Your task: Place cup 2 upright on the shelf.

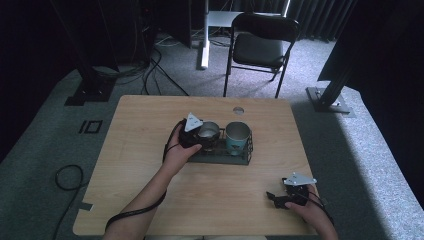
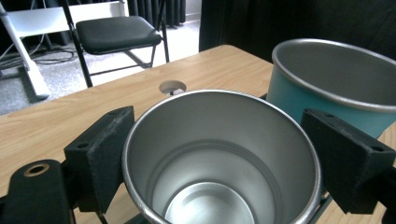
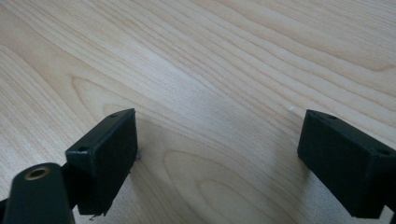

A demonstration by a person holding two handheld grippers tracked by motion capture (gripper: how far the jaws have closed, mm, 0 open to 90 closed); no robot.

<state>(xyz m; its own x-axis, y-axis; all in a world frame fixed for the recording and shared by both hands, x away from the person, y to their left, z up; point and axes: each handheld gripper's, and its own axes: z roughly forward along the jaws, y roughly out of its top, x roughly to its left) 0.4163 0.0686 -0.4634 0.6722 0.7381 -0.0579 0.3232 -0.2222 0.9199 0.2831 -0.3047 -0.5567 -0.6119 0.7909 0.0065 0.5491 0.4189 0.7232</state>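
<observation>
A silver metal cup [image 1: 208, 131] stands upright in a black wire rack [image 1: 220, 156] at the table's middle, beside a teal cup [image 1: 237, 136] with a metal rim. My left gripper [image 1: 199, 136] is shut on the silver cup. In the left gripper view its black pads [image 2: 100, 156] press on both sides of the silver cup [image 2: 219, 154], whose inside is bare, and the teal cup [image 2: 327, 88] stands just behind to the right. My right gripper [image 1: 274, 196] rests low near the table's front right corner. Its jaws [image 3: 217, 158] stand open over bare wood.
The wooden table [image 1: 150, 175] has a round cable hole [image 1: 238, 110] behind the rack. A black folding chair [image 1: 260, 47] stands beyond the far edge. Stand bases and cables lie on the grey carpet around the table.
</observation>
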